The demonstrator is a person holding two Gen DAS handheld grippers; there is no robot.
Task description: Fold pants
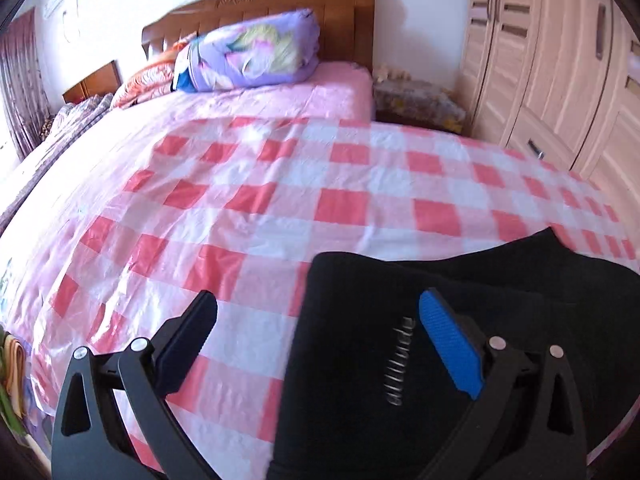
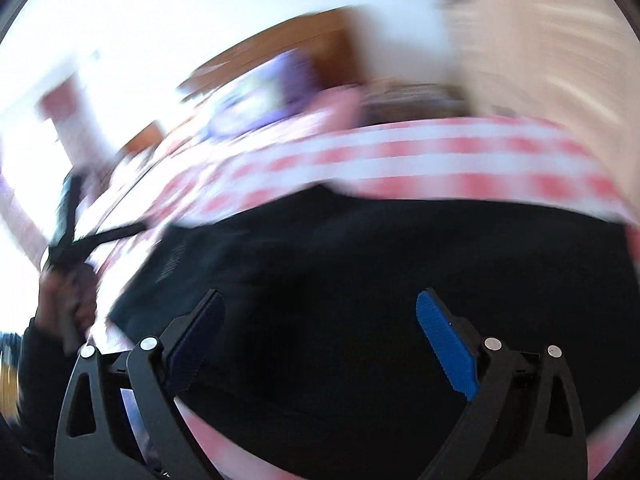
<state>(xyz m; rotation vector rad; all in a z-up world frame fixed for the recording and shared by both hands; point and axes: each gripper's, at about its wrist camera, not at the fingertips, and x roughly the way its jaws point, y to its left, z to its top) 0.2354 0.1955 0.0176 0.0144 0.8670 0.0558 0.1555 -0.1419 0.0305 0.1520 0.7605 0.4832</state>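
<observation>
Black pants (image 1: 360, 320) with small white lettering lie on a red-and-white checked sheet (image 1: 260, 208) over the bed, at the near right in the left wrist view. My left gripper (image 1: 316, 312) is open and empty above the pants' left edge. In the blurred right wrist view the pants (image 2: 360, 272) fill the lower middle. My right gripper (image 2: 320, 312) is open and empty over them. The left gripper (image 2: 68, 236) and the hand holding it show at the far left of that view.
A purple folded quilt (image 1: 252, 52) and an orange pillow (image 1: 148, 76) lie by the wooden headboard (image 1: 280, 4). A nightstand (image 1: 416, 104) and a wardrobe (image 1: 552, 60) stand to the right of the bed. Curtains (image 1: 20, 92) hang at the left.
</observation>
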